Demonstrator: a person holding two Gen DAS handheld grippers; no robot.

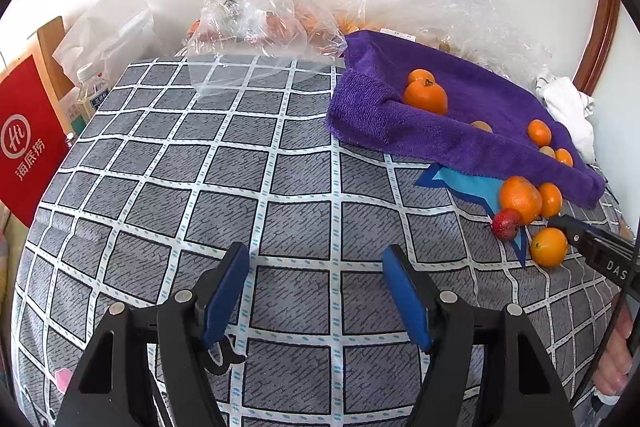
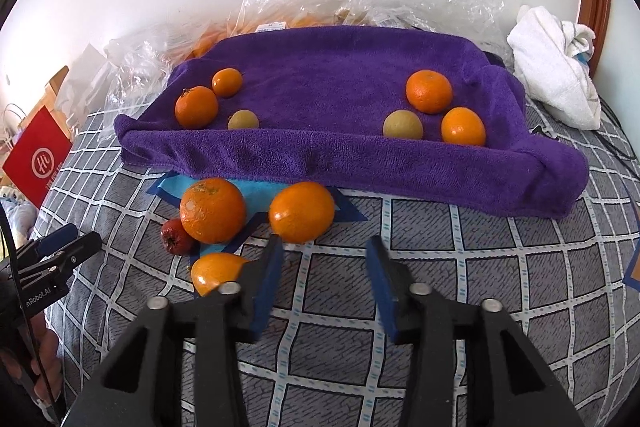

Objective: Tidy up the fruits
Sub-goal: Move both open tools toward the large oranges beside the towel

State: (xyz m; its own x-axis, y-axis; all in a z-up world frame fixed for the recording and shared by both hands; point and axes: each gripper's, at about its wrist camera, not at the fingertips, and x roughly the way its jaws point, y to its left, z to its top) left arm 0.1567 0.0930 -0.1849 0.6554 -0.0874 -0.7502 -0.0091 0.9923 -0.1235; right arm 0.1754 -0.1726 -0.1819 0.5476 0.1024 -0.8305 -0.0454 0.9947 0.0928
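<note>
A purple towel-lined tray (image 2: 360,155) holds several fruits: oranges (image 2: 196,106) and a greenish one (image 2: 243,119) at its left, oranges (image 2: 429,91) and a greenish one (image 2: 402,125) at its right. In front of it on a blue star mat (image 2: 256,189) lie three oranges (image 2: 213,209) (image 2: 301,211) (image 2: 214,271) and a small red fruit (image 2: 175,236). My right gripper (image 2: 325,255) is open and empty, just in front of the middle orange. My left gripper (image 1: 316,261) is open and empty over bare cloth, left of the tray (image 1: 400,131) and loose fruits (image 1: 520,199).
The table has a grey grid-pattern cloth (image 1: 240,167). Crumpled clear plastic bags (image 1: 256,23) lie behind the tray. A white towel (image 2: 556,67) sits at the back right. A red paper bag (image 1: 24,139) and a bottle (image 1: 94,87) stand at the left edge.
</note>
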